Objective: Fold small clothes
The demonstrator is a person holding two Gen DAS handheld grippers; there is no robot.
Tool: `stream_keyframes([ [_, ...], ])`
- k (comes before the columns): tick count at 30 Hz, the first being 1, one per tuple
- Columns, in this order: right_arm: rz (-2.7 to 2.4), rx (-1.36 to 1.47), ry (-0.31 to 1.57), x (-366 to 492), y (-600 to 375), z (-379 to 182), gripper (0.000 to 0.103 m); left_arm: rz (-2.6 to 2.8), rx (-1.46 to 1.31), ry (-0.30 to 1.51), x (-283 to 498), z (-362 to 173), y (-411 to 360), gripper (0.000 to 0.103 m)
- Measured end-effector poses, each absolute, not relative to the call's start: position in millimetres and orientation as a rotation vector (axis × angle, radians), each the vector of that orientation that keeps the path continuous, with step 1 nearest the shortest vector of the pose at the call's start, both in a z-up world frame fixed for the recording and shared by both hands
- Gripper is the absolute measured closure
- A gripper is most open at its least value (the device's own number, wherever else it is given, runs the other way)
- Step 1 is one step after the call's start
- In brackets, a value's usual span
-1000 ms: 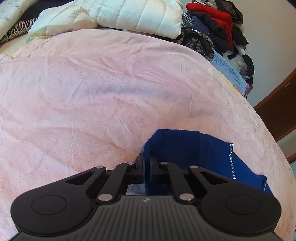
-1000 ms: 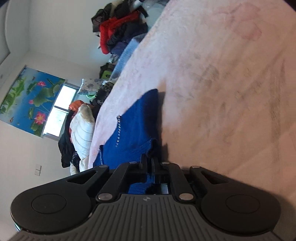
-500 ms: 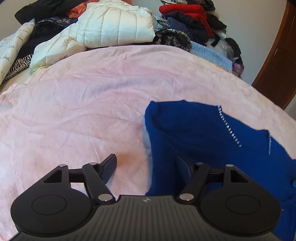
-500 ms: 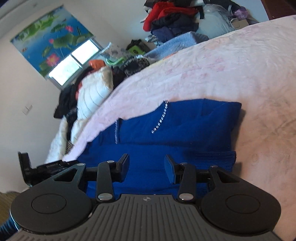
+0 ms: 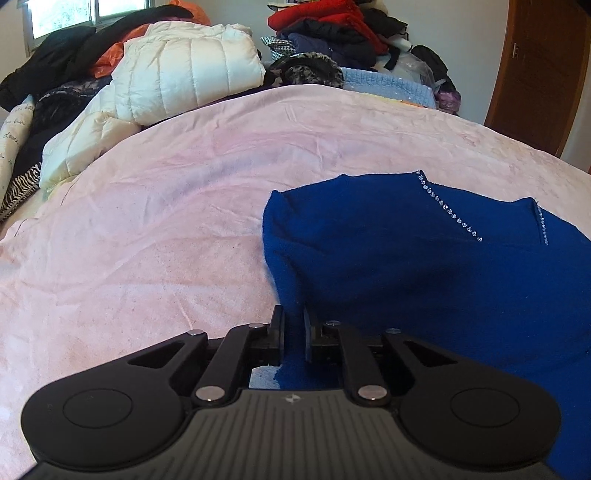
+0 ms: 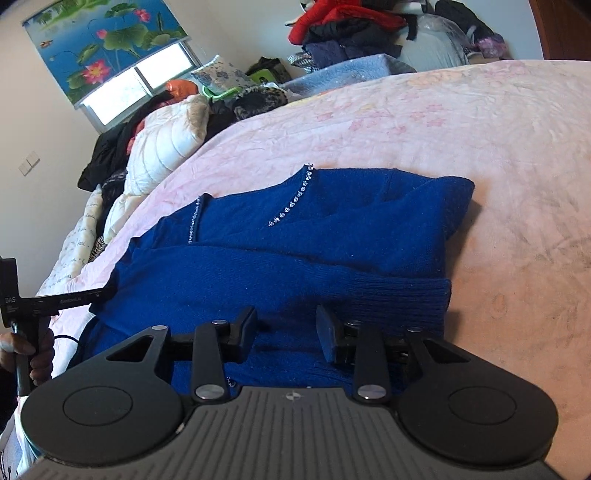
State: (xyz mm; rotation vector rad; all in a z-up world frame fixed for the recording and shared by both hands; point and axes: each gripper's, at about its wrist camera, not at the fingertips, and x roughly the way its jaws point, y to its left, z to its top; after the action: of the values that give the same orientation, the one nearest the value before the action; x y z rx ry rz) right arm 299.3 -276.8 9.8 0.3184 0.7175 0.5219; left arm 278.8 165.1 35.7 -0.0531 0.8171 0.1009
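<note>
Pink bedspread (image 5: 184, 229) under a half-folded blue sweater (image 5: 406, 266), heaped clothes (image 5: 332, 33) beyond.

On the bed, the sweater lies flat with a sleeve already laid across its body, as the right wrist view shows, so I judge the fold begun but not finished: the near edge has yet to be carried over. Left tool (image 5: 294, 341) is closing, its jaws nearly together and pinching the sweater's near left edge. Right tool (image 6: 286, 332) is also closing, jaws apart over the ribbed hem with cloth between but not yet pressed. Only the right view shows the folded sleeve, the window blind (image 6: 107, 40) and a hand (image 6: 26, 354) on the other tool's handle; only the left view shows the door (image 5: 546, 74).
</note>
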Motion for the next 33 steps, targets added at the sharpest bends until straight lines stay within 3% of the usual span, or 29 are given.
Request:
stream_keyframes([
  [2, 0.52, 0.345, 0.72, 300.6, -277.0, 10.7, 0.063, 0.113, -0.058, 0.812, 273.7, 40.9, 165.3, 0.089],
  [4, 0.49, 0.381, 0.724, 298.1, -279.1, 15.7, 0.061, 0.176, -0.072, 0.79, 264.8, 53.8, 168.4, 0.07],
  [8, 0.493, 0.438, 0.643, 287.7, -288.6, 38.0, 0.058, 0.215, -0.107, 0.581, 238.2, 102.1, 167.8, 0.064],
  [9, 0.502, 0.446, 0.631, 291.6, -289.8, 45.1, 0.055, 0.19, -0.121, 0.537, 238.5, 113.9, 163.5, 0.05],
  [10, 0.505, 0.45, 0.627, 299.1, -289.2, 52.1, 0.054, 0.15, -0.127, 0.507, 244.1, 122.8, 155.4, 0.024],
  [12, 0.508, 0.418, 0.628, 321.8, -280.8, 64.6, 0.043, 0.085, -0.101, 0.492, 268.3, 127.8, 132.1, 0.009],
  [14, 0.483, 0.332, 0.64, 354.3, -264.9, 72.1, 0.042, 0.053, -0.058, 0.52, 303.2, 118.7, 107.3, 0.009],
  [17, 0.421, 0.219, 0.678, 403.2, -237.9, 70.5, 0.043, 0.055, -0.023, 0.698, 370.6, 77.4, 76.9, 0.013],
  [19, 0.428, 0.164, 0.734, 427.0, -220.1, 62.2, 0.049, 0.072, 0.01, 0.802, 402.8, 48.9, 68.0, 0.056],
  [20, 0.435, 0.139, 0.78, 435.7, -211.0, 56.5, 0.054, 0.084, 0.009, 0.855, 415.0, 35.8, 67.9, 0.058],
  [22, 0.433, 0.056, 0.848, 445.9, -194.2, 45.1, 0.054, 0.096, -0.01, 0.832, 423.1, 25.4, 73.8, 0.058],
  [24, 0.421, -0.043, 0.803, 443.4, -182.6, 42.0, 0.059, 0.101, -0.019, 0.832, 428.5, 24.7, 75.1, 0.058],
  [30, 0.389, 0.017, 0.791, 450.3, -183.9, 41.2, 0.059, 0.116, 0.045, 0.811, 427.0, 29.0, 66.5, 0.058],
  [33, 0.354, 0.062, 0.769, 431.3, -196.3, 50.2, 0.055, 0.157, -0.038, 0.695, 394.7, 53.0, 86.2, 0.057],
])
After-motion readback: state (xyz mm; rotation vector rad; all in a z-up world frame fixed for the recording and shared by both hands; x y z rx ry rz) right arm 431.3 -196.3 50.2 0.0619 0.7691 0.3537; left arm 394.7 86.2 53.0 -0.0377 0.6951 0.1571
